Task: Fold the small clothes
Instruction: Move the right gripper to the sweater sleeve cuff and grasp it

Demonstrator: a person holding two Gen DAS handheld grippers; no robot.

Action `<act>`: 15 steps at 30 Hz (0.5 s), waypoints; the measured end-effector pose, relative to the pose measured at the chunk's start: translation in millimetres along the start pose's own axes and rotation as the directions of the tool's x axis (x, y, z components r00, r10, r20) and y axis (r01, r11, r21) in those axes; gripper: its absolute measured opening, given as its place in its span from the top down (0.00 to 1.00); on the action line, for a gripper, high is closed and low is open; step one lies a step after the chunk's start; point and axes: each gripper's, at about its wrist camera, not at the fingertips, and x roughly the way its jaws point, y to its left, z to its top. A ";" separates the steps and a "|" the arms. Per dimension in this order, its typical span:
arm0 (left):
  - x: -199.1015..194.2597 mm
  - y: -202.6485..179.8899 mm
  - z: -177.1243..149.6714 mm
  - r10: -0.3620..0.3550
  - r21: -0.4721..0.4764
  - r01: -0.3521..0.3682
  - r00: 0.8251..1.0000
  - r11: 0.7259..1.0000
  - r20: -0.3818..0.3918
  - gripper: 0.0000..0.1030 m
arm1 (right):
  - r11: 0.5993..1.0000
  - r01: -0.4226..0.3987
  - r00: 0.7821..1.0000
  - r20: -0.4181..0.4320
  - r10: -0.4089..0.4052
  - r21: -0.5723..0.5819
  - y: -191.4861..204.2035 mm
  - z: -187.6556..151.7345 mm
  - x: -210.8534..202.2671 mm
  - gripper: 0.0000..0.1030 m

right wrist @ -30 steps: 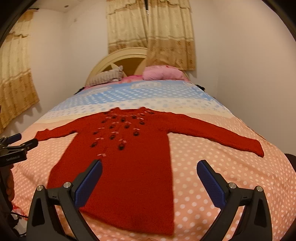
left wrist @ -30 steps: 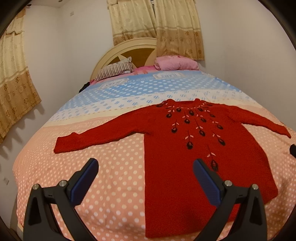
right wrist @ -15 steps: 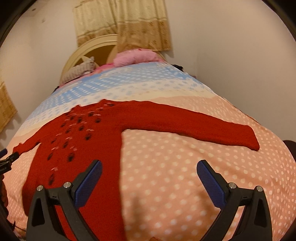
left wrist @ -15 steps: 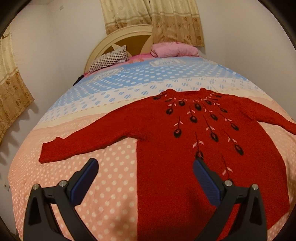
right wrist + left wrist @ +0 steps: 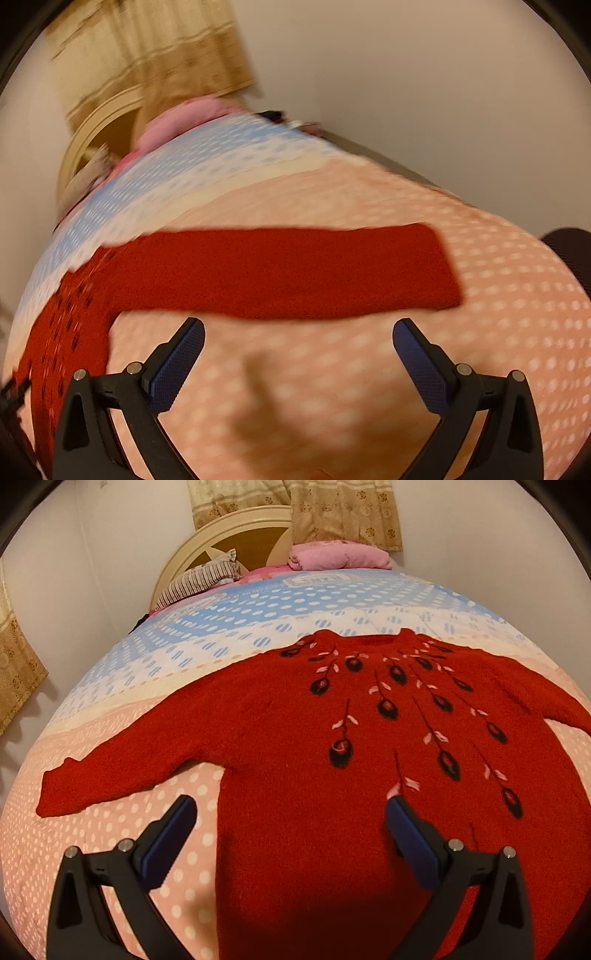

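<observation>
A red knitted sweater [image 5: 314, 738] with dark embroidered buds lies flat, front up, on the bed, both sleeves spread out. My left gripper [image 5: 290, 806] hangs open over the sweater's left side below the armpit, with nothing between its blue pads. Its left sleeve [image 5: 122, 771] reaches toward the bed's left edge. In the blurred right wrist view the other sleeve [image 5: 295, 273] lies straight across, its cuff at the right. My right gripper [image 5: 297, 328] is open just in front of that sleeve, above the bedspread.
The bed has a polka-dot spread [image 5: 110, 849], peach near me and blue farther off. A striped pillow [image 5: 201, 581] and a pink folded blanket [image 5: 340, 555] lie by the headboard [image 5: 236, 535]. Walls stand close on both sides; a dark object [image 5: 570, 254] sits past the right edge.
Both grippers have moved forward and lower toward the sweater. The right one has swung right, from the sweater's body to the right sleeve. Both stay open.
</observation>
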 end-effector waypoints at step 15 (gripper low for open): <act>26.5 2.9 4.1 0.009 0.016 -0.009 1.000 1.000 -0.023 0.00 | 0.982 0.126 0.990 -0.083 -0.115 0.141 -79.6 36.2 44.3 0.30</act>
